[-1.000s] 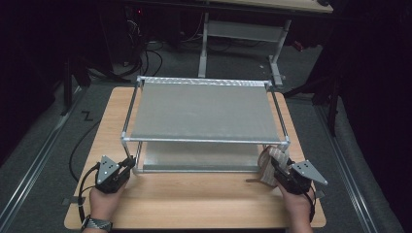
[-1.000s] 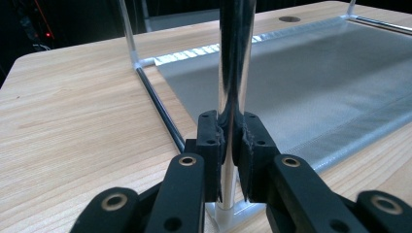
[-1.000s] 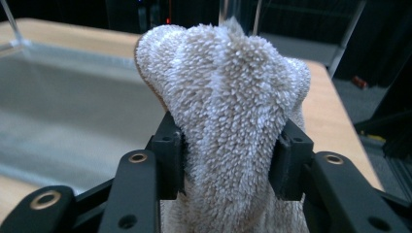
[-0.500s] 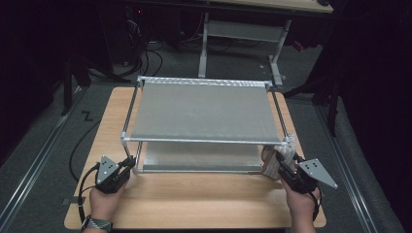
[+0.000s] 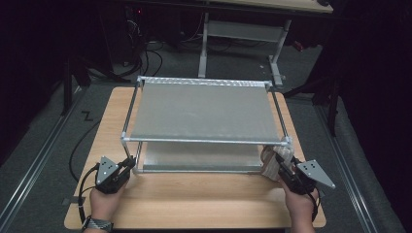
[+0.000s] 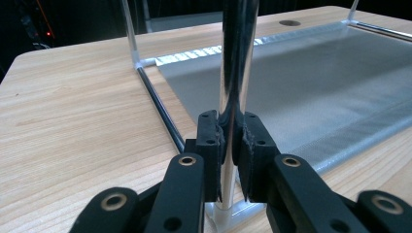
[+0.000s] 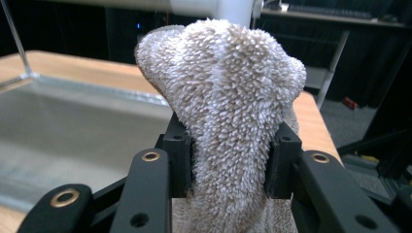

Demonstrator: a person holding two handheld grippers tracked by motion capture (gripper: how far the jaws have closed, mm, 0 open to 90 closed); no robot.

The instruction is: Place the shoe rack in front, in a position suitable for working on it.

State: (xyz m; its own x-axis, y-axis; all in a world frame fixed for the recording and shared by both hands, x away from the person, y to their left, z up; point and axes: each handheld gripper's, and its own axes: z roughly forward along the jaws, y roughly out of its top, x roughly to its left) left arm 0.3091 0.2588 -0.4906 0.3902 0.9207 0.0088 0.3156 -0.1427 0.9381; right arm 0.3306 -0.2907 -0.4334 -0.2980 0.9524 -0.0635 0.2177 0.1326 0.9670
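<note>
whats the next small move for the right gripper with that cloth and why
Probably slide the cloth along the rack's near right corner to wipe it. The right gripper, whose fingers have just been closing, pinches the cloth by that corner, while the left gripper clamps the near left post, steadying the rack.

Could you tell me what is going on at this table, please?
A person works on a two-tier metal rack standing on a wooden table, with a gripper in each hand. The left gripper is clamped on the shiny upright post at the rack's near left corner, steadying it. The right gripper has just been closing on a fluffy beige cloth and presses it against the rack's near right corner, apparently wiping the frame.
</note>
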